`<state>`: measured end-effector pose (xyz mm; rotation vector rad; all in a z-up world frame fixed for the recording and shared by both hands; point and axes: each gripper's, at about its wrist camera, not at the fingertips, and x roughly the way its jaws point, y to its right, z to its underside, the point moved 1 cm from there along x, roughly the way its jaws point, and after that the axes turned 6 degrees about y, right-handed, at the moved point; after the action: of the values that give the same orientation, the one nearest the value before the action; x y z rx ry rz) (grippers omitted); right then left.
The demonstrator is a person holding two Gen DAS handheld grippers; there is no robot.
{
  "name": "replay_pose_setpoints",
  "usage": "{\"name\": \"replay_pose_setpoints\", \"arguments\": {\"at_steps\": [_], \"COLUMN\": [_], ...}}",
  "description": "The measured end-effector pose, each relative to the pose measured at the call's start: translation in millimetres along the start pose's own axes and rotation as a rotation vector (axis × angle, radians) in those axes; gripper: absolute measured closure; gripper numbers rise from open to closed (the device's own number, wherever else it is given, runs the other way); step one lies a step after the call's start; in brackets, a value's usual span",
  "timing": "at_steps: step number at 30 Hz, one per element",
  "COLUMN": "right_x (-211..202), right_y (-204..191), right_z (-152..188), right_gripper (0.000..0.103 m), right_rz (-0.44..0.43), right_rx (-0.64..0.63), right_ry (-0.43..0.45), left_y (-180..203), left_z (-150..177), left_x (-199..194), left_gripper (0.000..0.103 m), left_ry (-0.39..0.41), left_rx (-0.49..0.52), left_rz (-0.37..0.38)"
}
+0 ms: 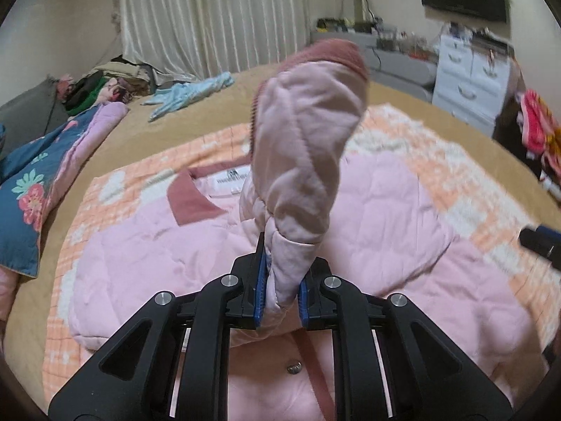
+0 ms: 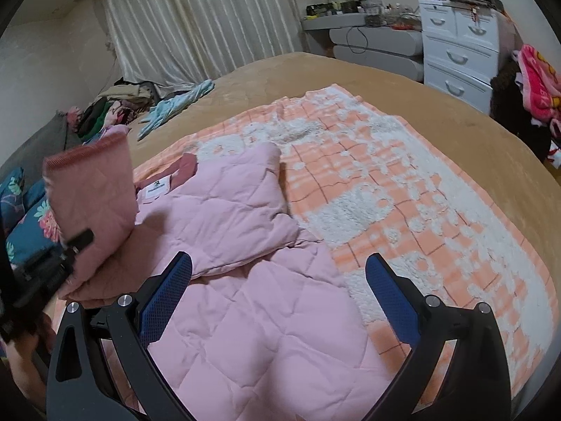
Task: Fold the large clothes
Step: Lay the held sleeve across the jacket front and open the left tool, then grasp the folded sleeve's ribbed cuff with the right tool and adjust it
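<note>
A pink quilted jacket (image 1: 385,231) with a darker pink collar lies on an orange-and-white checked blanket (image 1: 438,161) on the bed. My left gripper (image 1: 280,298) is shut on the jacket's sleeve (image 1: 305,129) and holds it upright, its ribbed cuff on top. In the right wrist view the jacket (image 2: 252,301) lies below my right gripper (image 2: 280,301), which is open and empty above it. The raised sleeve (image 2: 94,196) and the left gripper (image 2: 52,263) show at the left. One sleeve is folded across the jacket's body.
A tan bedspread (image 2: 298,77) covers the bed. A blue floral quilt (image 1: 31,182) lies at the left, a light blue garment (image 1: 189,94) and a clothes pile (image 1: 105,84) farther back. White drawers (image 2: 455,45) and a grey dresser stand behind the bed.
</note>
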<state>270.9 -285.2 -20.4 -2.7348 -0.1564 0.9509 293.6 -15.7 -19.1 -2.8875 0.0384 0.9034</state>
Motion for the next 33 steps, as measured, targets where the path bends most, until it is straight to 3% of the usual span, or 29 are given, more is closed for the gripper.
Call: {"name": "replay_pose_setpoints", "arguments": {"at_steps": [6,7,10,13,16,20,31,33], "right_x": [4.6,5.4,8.5,11.4,14.6,26.9,72.6,82.1], "right_y": [5.9,6.1,5.9,3.6,0.0,-16.2,-88.3,-90.5], "right_z": [1.2,1.7,3.4,4.7,6.3,13.5,39.0,40.9], "right_gripper": [0.004,0.004,0.004,0.004,0.004,0.004,0.005,0.012], "right_rz": [0.012,0.012,0.015,0.014,0.004,-0.053,-0.231,-0.234], "right_rx": [0.011,0.011,0.009,0.003,-0.001,0.008,0.027,0.053], "right_ry": [-0.01,-0.014,-0.023,-0.03,-0.041,-0.086,-0.224,-0.239], "left_y": [24.9,26.4,33.2,39.4,31.8,5.9,-107.3,-127.2], "left_z": [17.7,20.4,29.9,40.1,47.7,46.3,29.7,31.9], "left_x": [15.9,18.7,23.3,18.4,5.8,-12.9,-27.0,-26.5], "left_gripper": [0.087,0.08,0.044,0.033,0.017,0.01,0.009,0.009], "left_ry": [-0.069,-0.09,-0.153,-0.188,-0.21,-0.197,-0.139,-0.14], "left_rx": [0.112,0.12,0.156,0.196,0.162,0.071,-0.192,-0.245], "left_rz": [0.005,0.011,0.036,0.076,0.148,0.183,0.04,0.019]}}
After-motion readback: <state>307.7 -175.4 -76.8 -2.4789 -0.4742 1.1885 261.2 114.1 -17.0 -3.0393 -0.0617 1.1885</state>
